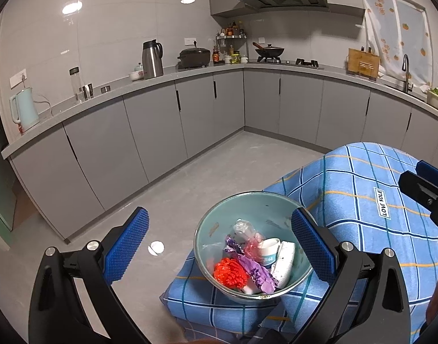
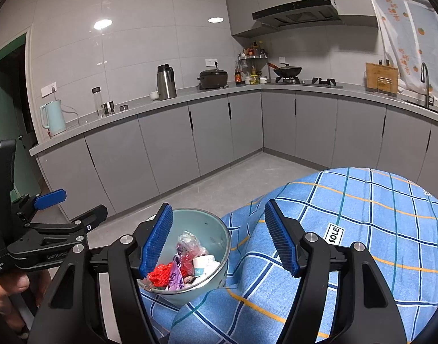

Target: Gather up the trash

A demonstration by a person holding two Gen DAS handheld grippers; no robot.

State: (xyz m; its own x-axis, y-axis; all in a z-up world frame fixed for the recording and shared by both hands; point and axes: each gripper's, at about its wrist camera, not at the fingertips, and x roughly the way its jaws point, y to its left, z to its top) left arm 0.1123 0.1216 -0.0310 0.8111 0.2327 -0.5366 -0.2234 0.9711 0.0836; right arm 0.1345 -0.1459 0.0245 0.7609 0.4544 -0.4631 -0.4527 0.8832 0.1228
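Observation:
A pale green metal bin (image 1: 219,218) stands at the corner of a table under a blue checked cloth (image 1: 362,200). It holds trash: a red mesh wad (image 1: 230,272), a purple wrapper (image 1: 256,269), a white paper cup (image 1: 272,253) and clear plastic (image 1: 244,229). My left gripper (image 1: 219,246) is open and empty, above the bin. The bin (image 2: 213,226) shows in the right wrist view too, with the red wad (image 2: 158,275) and cup (image 2: 203,265). My right gripper (image 2: 219,240) is open and empty over the bin's right rim. The left gripper (image 2: 55,215) shows at that view's left.
Grey L-shaped kitchen cabinets (image 1: 161,120) line the walls, with a kettle (image 1: 24,109), a steel flask (image 1: 152,58), a pot (image 1: 194,57) and a wok (image 1: 269,50) on the counter. Grey floor (image 1: 176,189) lies between the cabinets and the table. A sink tap (image 1: 406,71) is at the right.

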